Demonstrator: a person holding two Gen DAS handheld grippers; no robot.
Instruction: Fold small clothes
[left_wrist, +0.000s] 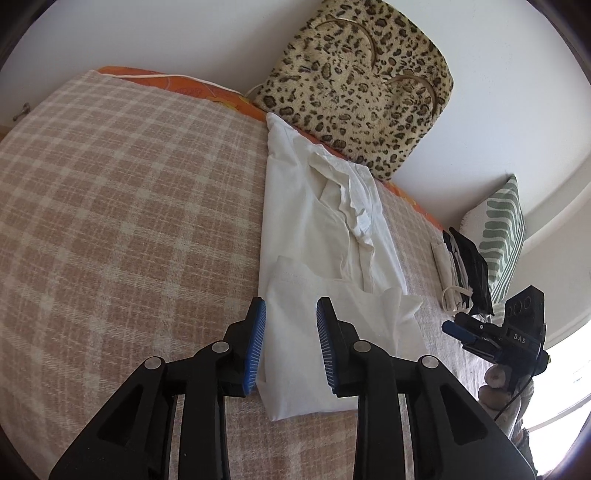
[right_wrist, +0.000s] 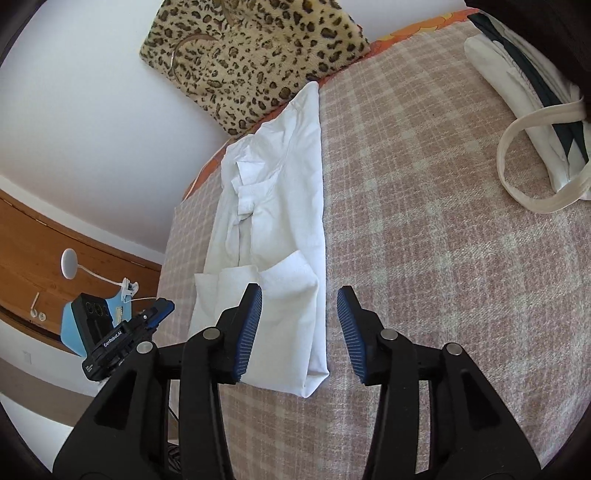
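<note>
A white cotton garment (left_wrist: 317, 221) lies folded into a long narrow strip on a bed covered with a pink-and-cream checked woven blanket (left_wrist: 129, 192). The strip runs from the bed's near edge toward its far edge, where its tip reaches the orange patterned sheet (left_wrist: 207, 86) showing along that edge. Its near end is doubled back on itself into a thicker, squarer pad with a stitched hem visible, while the middle part carries rumpled, creased folds.

The left tool (left_wrist: 291, 345), black plastic with ribbed blue pads, stands with its jaws parted over the near left edge of the garment; cloth shows in the gap, yet the pads do not press it. The right tool (right_wrist: 299, 332) is likewise open, wider, its jaws straddling the garment's near right edge and corner without clamping it. Each tool appears in the other's view, just beside the folded end.

A plush leopard-print cushion (left_wrist: 362, 85) leans against the white wall at the far edge of the bed, just behind the garment's tip. Toward the far right corner rests a cream canvas tote bag with looped handles (right_wrist: 524, 122), dark folded items tucked against it, and a green-and-white patterned cushion (left_wrist: 498, 236) stands beside them
</note>
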